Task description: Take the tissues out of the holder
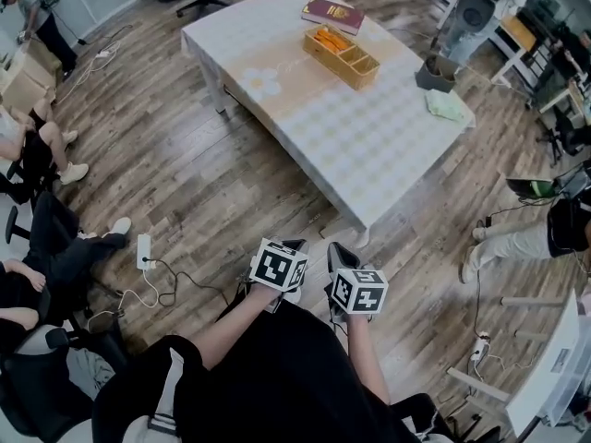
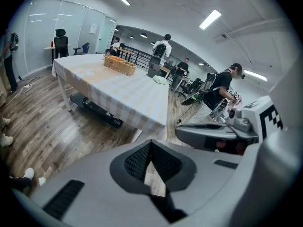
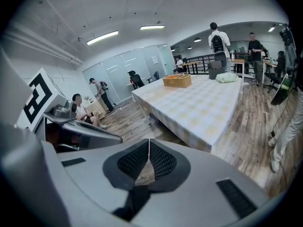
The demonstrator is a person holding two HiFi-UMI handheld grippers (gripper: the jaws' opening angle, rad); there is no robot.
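Observation:
A dark grey tissue holder (image 1: 436,72) stands near the far right corner of the checked table (image 1: 369,146). A pale green tissue (image 1: 449,106) lies on the cloth just in front of it. Both grippers hang close to my body, well short of the table. In the head view the left gripper (image 1: 293,245) and the right gripper (image 1: 340,256) sit side by side. The left gripper (image 2: 151,144) is shut with nothing between its pads, and so is the right gripper (image 3: 149,144). The holder (image 3: 215,70) and tissue (image 3: 226,77) appear small and far off in the right gripper view.
A wooden divided box (image 1: 341,56) with orange contents and a red book (image 1: 331,13) lie at the table's far end. Seated people (image 1: 42,247) and chairs fill the left. A power strip with cables (image 1: 144,251) lies on the wood floor. A person (image 1: 526,238) stands at the right.

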